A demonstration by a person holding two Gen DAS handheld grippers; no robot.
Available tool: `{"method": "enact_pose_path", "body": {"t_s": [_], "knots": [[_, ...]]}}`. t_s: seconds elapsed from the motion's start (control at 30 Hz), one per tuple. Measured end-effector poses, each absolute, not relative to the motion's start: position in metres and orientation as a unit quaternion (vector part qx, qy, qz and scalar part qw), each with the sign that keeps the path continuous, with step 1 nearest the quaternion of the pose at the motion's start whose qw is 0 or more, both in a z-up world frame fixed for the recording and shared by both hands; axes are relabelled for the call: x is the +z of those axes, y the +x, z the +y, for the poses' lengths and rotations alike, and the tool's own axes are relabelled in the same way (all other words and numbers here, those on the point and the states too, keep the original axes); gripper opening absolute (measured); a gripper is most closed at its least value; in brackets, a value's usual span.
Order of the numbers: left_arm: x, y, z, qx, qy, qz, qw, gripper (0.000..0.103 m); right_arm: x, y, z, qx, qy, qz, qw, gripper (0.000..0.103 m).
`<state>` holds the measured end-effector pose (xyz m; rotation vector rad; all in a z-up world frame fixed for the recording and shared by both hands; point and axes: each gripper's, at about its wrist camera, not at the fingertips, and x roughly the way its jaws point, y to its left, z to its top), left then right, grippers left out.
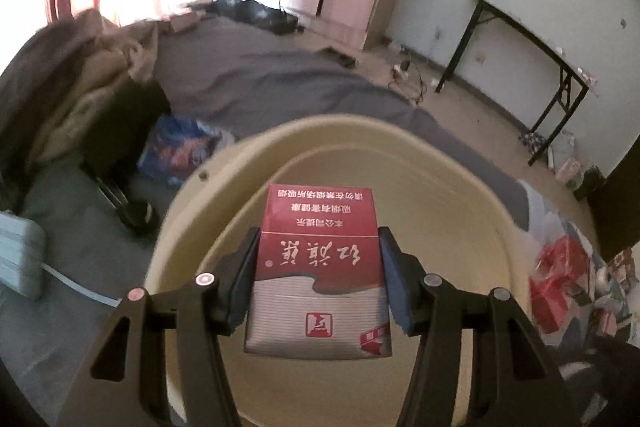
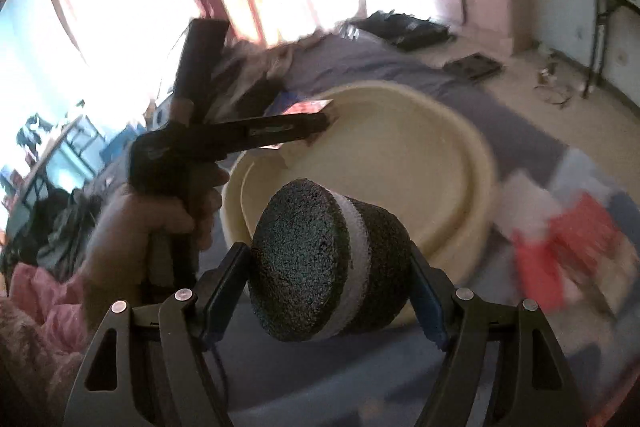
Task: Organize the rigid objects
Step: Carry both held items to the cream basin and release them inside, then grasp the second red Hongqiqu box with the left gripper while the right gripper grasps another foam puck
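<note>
Left wrist view: the left gripper (image 1: pixel 318 279) has its jaws clamped on the two long sides of a red and silver cigarette pack (image 1: pixel 318 267), which sticks forward from between them with its printed face up. Straight ahead of and beneath the jaws lies a cream plastic basin (image 1: pixel 460 187) resting on a bed (image 1: pixel 280 83) covered by a grey sheet; the pack hangs over the basin's inside. To the right of the jaws, past the basin's rim, some red packets (image 1: pixel 560 267) lie on the bed, too blurred to read.

Right wrist view: the right gripper (image 2: pixel 328 279) has its jaws clamped on a dark, rough, round block with a white band around its middle (image 2: pixel 320 267), held on its side just short of the basin's (image 2: pixel 400 155) near rim. Ahead and to the left of these jaws, a hand (image 2: pixel 160 211) holds the left gripper (image 2: pixel 324 123), whose tips reach over the basin's far-left rim.
</note>
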<state>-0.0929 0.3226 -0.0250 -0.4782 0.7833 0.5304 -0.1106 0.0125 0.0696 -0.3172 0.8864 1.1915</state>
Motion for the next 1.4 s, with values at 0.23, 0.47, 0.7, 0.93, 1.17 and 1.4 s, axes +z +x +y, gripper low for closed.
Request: {"method": "enact_pose_path", "body": {"t_s": [0.23, 0.47, 0.7, 0.93, 1.17, 1.4], "knots": [[-0.050, -0.083, 0.323, 0.242, -0.248, 0.420, 0.839, 0.057, 0.035, -0.095, 0.064, 0.530, -0.149, 0.443, 0.708, 0.074], [-0.041, -0.092, 0.333, 0.257, -0.265, 0.397, 0.841, 0.094, 0.018, -0.097, 0.085, 0.528, -0.176, 0.439, 0.705, 0.075], [0.019, -0.103, 0.305, 0.211, -0.240, 0.309, 0.896, 0.103, 0.066, -0.114, 0.042, 0.504, -0.182, 0.374, 0.757, 0.098], [0.028, -0.035, 0.231, 0.136, -0.155, 0.333, 0.920, 0.103, 0.126, -0.106, -0.139, 0.312, -0.070, 0.319, 0.892, 0.103], [0.012, 0.025, 0.122, 0.035, -0.082, 0.360, 0.929, 0.103, 0.119, -0.066, -0.284, 0.143, 0.059, 0.336, 0.929, 0.103], [-0.008, 0.042, 0.097, 0.047, -0.056, 0.368, 0.927, 0.103, 0.103, -0.050, -0.312, 0.113, 0.092, 0.364, 0.920, 0.103]]}}
